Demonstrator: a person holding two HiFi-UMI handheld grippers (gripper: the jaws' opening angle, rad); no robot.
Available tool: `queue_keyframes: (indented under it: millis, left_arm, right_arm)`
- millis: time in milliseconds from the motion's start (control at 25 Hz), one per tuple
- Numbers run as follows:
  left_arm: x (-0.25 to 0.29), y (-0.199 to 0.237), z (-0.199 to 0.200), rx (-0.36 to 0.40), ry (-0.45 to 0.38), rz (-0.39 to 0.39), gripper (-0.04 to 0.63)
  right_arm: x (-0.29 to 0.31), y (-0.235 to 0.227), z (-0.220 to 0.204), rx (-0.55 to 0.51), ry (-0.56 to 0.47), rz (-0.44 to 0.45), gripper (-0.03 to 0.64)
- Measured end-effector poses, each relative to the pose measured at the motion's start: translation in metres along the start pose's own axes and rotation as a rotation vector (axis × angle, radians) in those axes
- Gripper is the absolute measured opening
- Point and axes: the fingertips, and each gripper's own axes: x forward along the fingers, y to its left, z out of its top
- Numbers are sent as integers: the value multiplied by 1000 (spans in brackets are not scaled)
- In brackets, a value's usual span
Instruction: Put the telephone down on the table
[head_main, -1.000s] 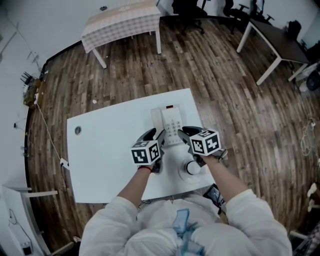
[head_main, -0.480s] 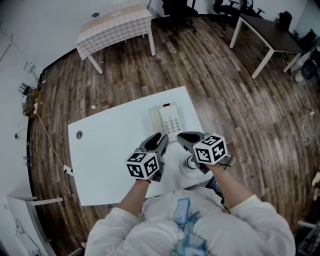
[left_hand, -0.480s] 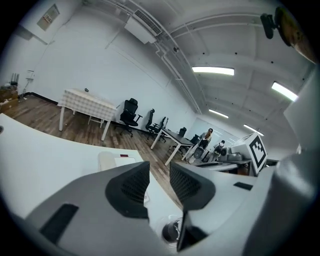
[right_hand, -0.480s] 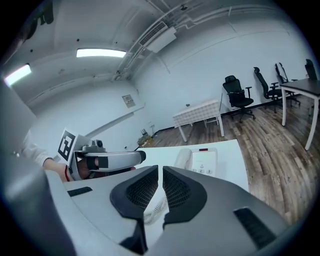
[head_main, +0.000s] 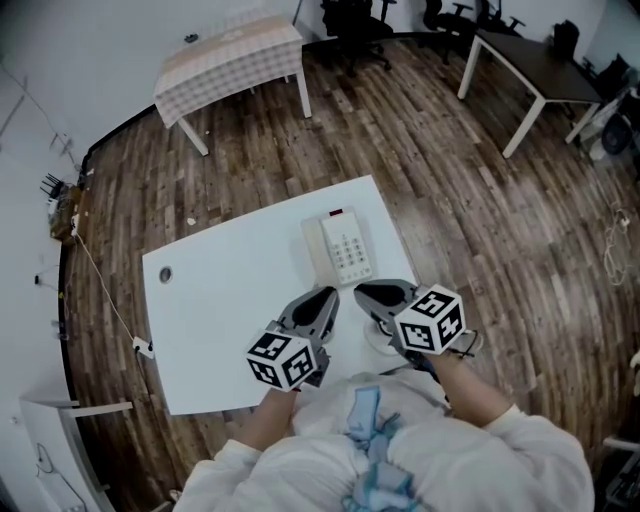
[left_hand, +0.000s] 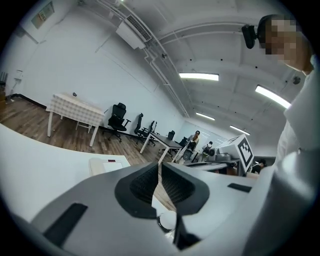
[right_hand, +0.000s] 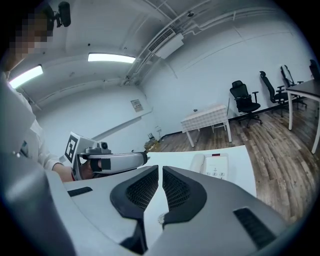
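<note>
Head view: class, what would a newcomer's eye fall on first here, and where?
The white telephone lies flat toward the far right of the white table. Nearer the person, the left gripper and right gripper, with their marker cubes, hover side by side, jaws having just closed on nothing.

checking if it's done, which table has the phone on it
The white table nearest the person holds the telephone; the checked-cloth table and dark desk stand beyond it.

1 telephone (head_main: 338, 247), 1 white tbl (head_main: 230, 310); l hand-held gripper (head_main: 325, 296) + r hand-held gripper (head_main: 366, 291) = 2
</note>
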Motion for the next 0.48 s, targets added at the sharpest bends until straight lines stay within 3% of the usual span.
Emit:
queue_keyframes:
  millis: [160, 320, 480]
  left_arm:
    - [-17, -7, 8, 43, -27, -7, 13]
    - [-29, -29, 11, 182, -71, -63, 2]
    - [-31, -37, 12, 165, -83, -90, 2]
  right_arm:
    - [-9, 19, 6, -21, -65, 51, 49]
    - [-28, 47, 24, -82, -239, 164, 48]
    - [-33, 59, 29, -95, -279, 198, 48]
